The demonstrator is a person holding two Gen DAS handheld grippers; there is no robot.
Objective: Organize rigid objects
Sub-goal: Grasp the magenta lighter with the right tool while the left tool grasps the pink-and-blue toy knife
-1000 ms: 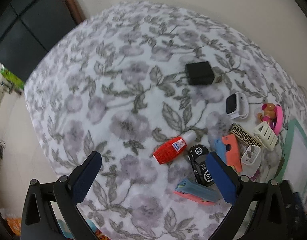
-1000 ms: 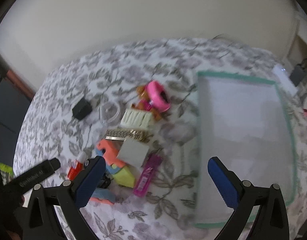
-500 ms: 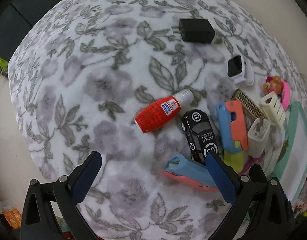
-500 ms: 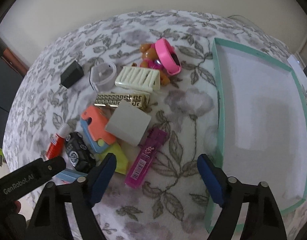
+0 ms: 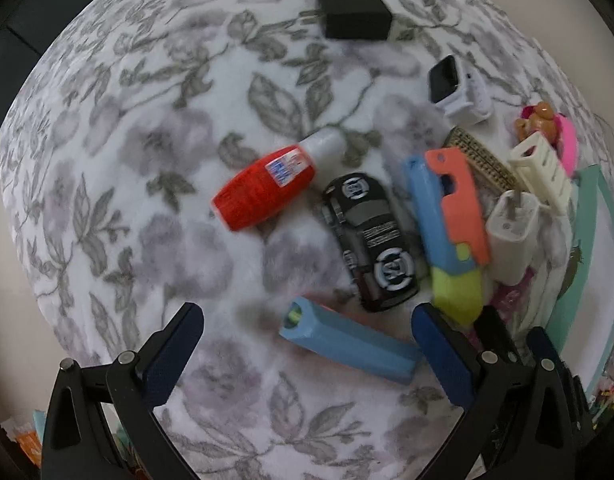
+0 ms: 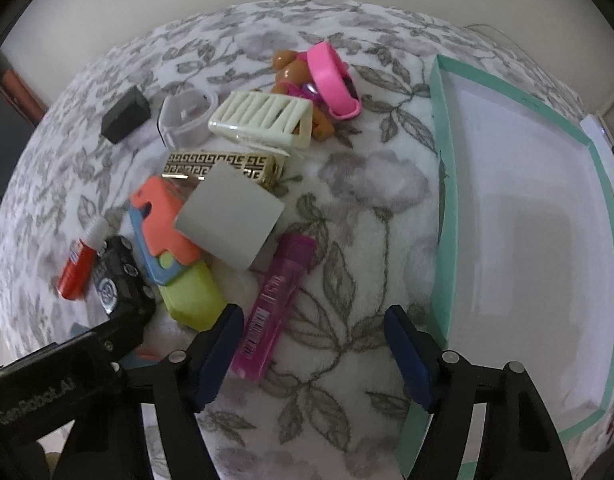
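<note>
A heap of small rigid things lies on a flowered cloth. In the left wrist view my left gripper (image 5: 305,344) hangs open straight above a blue bar (image 5: 349,344), which lies between its fingers, untouched. Beyond it are a black toy car (image 5: 369,240) and a red bottle (image 5: 267,190). In the right wrist view my right gripper (image 6: 313,340) is open, its jaws closing, over a magenta lead case (image 6: 277,304) lying just inside its left finger; no pad presses on it. A green-rimmed tray (image 6: 441,184) with a white floor sits to the right.
Further in the heap: an orange-and-blue toy knife (image 6: 163,228), a grey block (image 6: 231,216), a gold patterned bar (image 6: 223,164), a cream hair clip (image 6: 263,124), a pink band with a doll (image 6: 333,80), a white watch (image 5: 457,88), a black charger (image 5: 355,16).
Both grippers have sunk toward the cloth, so the objects look larger. The right gripper's jaws have narrowed. The blue bar now sits between the left fingers.
</note>
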